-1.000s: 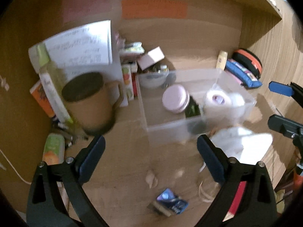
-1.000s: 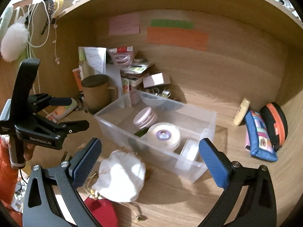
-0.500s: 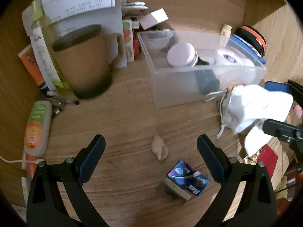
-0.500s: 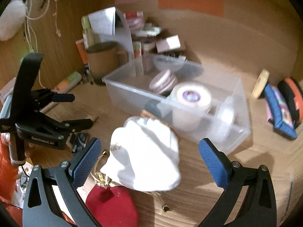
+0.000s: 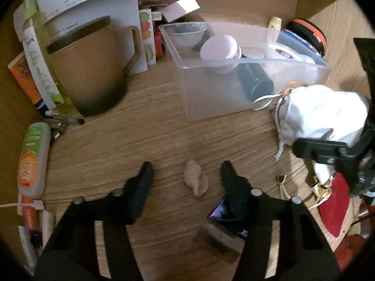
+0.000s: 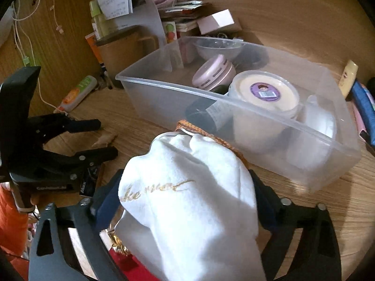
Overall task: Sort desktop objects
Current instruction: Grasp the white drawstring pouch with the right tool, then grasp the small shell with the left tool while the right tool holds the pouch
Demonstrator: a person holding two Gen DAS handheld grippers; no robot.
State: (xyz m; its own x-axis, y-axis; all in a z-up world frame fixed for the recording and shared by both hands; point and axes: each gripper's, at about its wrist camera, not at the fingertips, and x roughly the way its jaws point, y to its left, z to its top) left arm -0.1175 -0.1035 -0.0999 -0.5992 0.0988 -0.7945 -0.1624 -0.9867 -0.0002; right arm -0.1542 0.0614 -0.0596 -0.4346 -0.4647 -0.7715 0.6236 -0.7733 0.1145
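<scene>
A clear plastic bin stands on the wooden desk and holds a pink round tin, a white tub with a purple label and a dark bottle. My right gripper is closed around a white drawstring pouch just in front of the bin. My left gripper is open and low over the desk, its fingers either side of a small beige shell.
A brown mug stands left of the bin, with papers and books behind it. An orange-green tube lies at the left. A blue packet lies under my left gripper's right finger. A red pouch lies right. Pencil cases sit far right.
My left gripper has dropped toward the desk and narrowed around the shell. My right gripper has closed in on the white pouch and now grips it.
</scene>
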